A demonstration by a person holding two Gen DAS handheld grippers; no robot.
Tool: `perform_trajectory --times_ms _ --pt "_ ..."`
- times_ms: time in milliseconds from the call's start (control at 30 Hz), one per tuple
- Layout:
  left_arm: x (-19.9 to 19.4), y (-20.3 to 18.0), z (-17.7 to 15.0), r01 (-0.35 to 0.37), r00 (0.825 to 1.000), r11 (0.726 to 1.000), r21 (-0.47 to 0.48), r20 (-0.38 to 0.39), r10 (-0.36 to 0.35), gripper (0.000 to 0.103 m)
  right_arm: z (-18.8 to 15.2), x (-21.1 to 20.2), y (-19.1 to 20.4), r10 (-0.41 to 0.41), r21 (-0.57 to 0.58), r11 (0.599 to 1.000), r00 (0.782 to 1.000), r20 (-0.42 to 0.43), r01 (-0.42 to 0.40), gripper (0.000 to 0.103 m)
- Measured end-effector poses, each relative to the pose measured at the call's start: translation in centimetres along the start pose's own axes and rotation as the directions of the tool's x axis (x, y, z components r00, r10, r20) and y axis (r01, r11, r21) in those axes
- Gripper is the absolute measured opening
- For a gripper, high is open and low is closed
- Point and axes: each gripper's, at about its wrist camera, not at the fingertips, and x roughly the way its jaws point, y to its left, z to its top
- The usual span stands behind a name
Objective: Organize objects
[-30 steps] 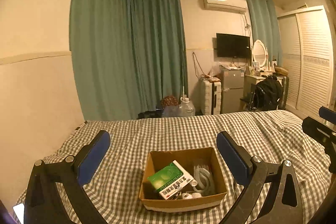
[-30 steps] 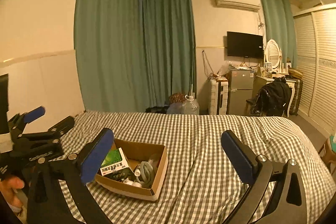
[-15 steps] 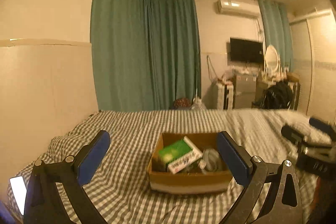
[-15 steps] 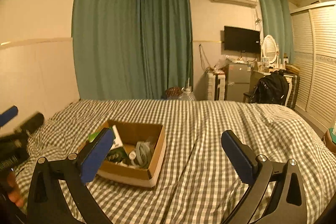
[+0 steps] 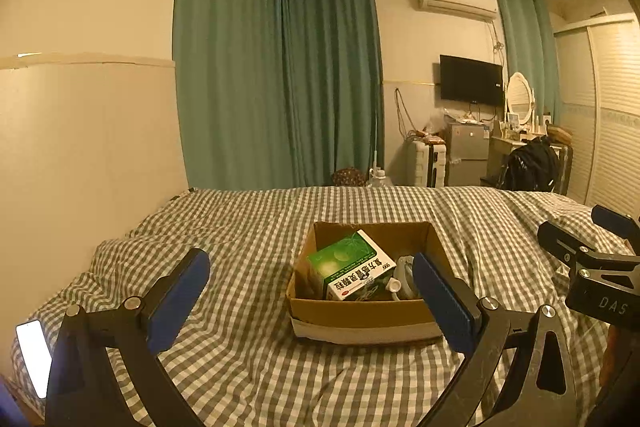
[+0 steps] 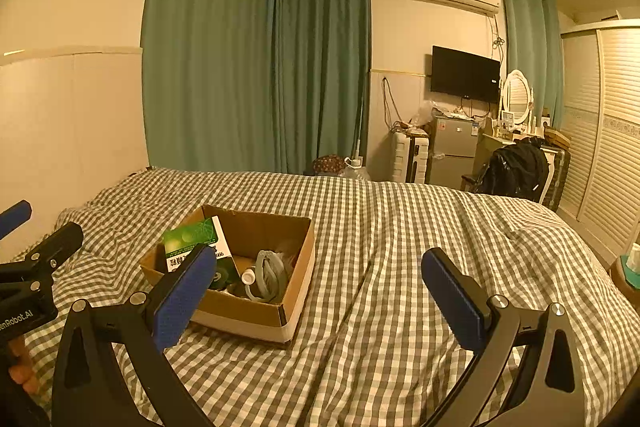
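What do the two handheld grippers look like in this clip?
Both match: the left gripper and right gripper have black skeletal frames with silver bolts and triangular cutouts, ending in flat blue pads. White lettering marks each body: "DAS" on the right, "Robot.AI" on the left.

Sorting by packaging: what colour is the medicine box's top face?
Green, with white sides, on the medicine box; clearest in the left wrist view.

An open brown cardboard box [image 5: 362, 311] with a pale taped band along its base sits on the checked bed cover, just below the middle of the left wrist frame and left of centre in the right wrist frame. A green and white medicine carton [image 5: 352, 265] with a red stripe leans tilted against the box's left side, its green face up. Beside it, toward the box's right, lie a grey curved plastic piece [image 6: 269, 273] and a small white-capped bottle [image 6: 248, 277].
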Motion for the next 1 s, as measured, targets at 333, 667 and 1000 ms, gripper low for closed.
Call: perform_trajectory --times_ms 333,667,1000 --pt "0.27 -0.03 -0.13 0.011 1.0 1.0 -0.003 -0.019 -0.011 0.103 0.07 -0.21 0.41 -0.004 -0.008 1.0 1.0 -0.002 0.004 0.103" --pt "0.5 0.12 -0.16 0.022 0.999 1.0 0.0 -0.034 -0.022 0.103 0.22 -0.33 0.84 0.005 -0.017 1.0 1.0 -0.006 -0.005 0.103" --pt "0.42 0.27 -0.16 0.026 0.999 1.0 -0.005 -0.038 -0.026 0.103 0.31 -0.42 0.81 0.003 -0.005 1.0 1.0 -0.008 -0.003 0.103"
